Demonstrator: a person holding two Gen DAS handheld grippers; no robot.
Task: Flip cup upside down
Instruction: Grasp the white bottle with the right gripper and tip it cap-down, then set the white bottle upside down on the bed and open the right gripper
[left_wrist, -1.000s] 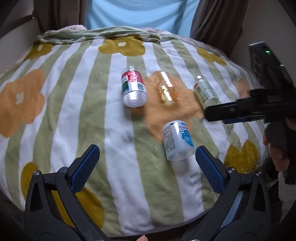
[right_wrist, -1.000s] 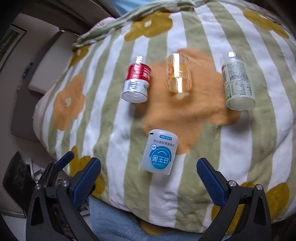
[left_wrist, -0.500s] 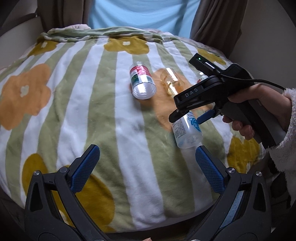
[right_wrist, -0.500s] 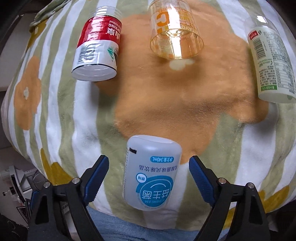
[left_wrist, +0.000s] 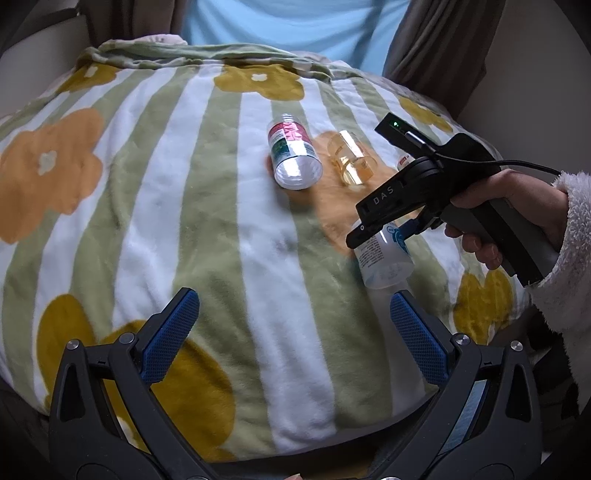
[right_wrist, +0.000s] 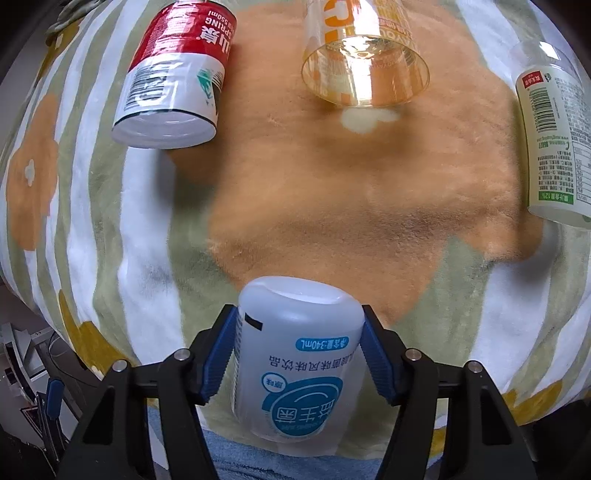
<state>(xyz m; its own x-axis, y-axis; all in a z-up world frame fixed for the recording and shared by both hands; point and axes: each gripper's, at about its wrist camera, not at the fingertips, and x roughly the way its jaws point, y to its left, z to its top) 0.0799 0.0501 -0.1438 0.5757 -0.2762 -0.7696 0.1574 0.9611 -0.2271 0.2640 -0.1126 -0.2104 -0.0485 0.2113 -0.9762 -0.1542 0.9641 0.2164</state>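
A white cup with a blue label (right_wrist: 295, 369) lies on its side on the flowered blanket (right_wrist: 332, 206). My right gripper (right_wrist: 299, 354) is shut on it, with one blue pad pressed against each side. In the left wrist view the same cup (left_wrist: 388, 258) lies under the right gripper (left_wrist: 384, 236), which a hand (left_wrist: 498, 206) holds low over the blanket. My left gripper (left_wrist: 291, 332) stands open near the blanket's front edge, holding nothing, to the left of the cup.
Farther back lie a red-labelled cup (right_wrist: 177, 74), a clear orange cup (right_wrist: 365, 62) and a green-and-white labelled one (right_wrist: 550, 144), all on their sides. A person in a light blue top (left_wrist: 288, 26) sits behind the blanket. Clutter shows on the floor (right_wrist: 33, 387) at lower left.
My right gripper has come down and forward around the white cup, and its fingers have closed onto the cup's sides. The left gripper has hardly moved and stays open.
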